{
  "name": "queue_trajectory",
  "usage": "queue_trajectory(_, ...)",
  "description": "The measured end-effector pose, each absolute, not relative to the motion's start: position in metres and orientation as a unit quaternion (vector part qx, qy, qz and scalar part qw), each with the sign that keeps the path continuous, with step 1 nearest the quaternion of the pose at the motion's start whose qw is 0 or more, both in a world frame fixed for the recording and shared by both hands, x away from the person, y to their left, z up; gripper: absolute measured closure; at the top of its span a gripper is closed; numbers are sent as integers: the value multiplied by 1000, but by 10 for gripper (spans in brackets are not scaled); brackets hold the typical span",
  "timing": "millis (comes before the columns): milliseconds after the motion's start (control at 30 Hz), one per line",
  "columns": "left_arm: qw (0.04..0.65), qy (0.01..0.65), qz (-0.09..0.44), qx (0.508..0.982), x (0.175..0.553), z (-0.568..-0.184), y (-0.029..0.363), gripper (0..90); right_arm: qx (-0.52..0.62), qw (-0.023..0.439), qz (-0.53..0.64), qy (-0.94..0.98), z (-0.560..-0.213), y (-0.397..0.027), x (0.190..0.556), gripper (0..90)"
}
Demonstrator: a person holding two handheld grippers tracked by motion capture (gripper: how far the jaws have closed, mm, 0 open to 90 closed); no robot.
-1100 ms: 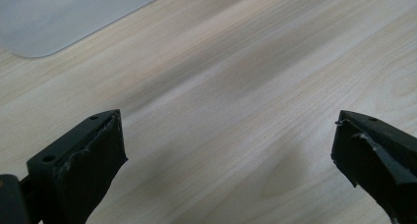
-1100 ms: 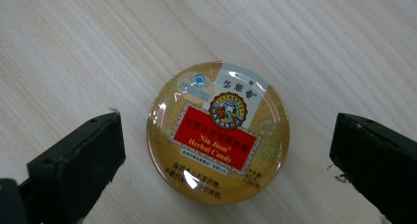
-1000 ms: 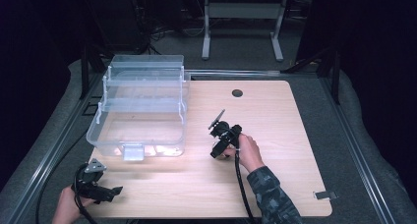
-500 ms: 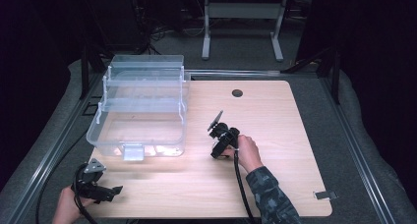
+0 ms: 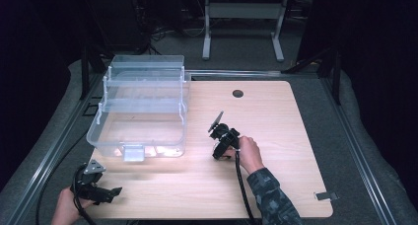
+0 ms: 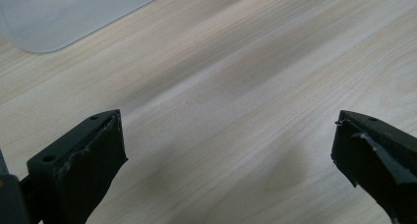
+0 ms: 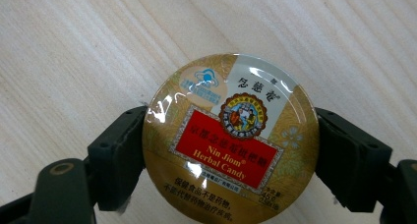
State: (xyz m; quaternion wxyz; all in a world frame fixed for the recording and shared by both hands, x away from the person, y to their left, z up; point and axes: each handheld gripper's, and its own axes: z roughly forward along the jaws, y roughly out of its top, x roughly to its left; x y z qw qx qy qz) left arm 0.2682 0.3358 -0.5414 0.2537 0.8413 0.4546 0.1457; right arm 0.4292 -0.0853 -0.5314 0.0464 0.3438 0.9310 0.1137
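Both jaws of my right gripper (image 7: 228, 160) have just been closing and now press the sides of the tin (image 7: 230, 138), mid-table (image 5: 276, 185). My left gripper (image 6: 228, 150) gapes wide over bare wood at the near left corner, near the bin (image 5: 140, 104).

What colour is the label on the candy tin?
Red, on a gold candy tin; right gripper view shows it best.
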Motion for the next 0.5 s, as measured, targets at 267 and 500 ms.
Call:
queue_trajectory(267, 251, 454, 147, 842, 268, -539, 335, 0, 348, 48, 118, 929, -522, -90, 427, 198)
queue_trajectory(500, 251, 453, 148, 842, 267, -539, 335, 1, 353, 56, 122, 926, -510, -98, 423, 199)
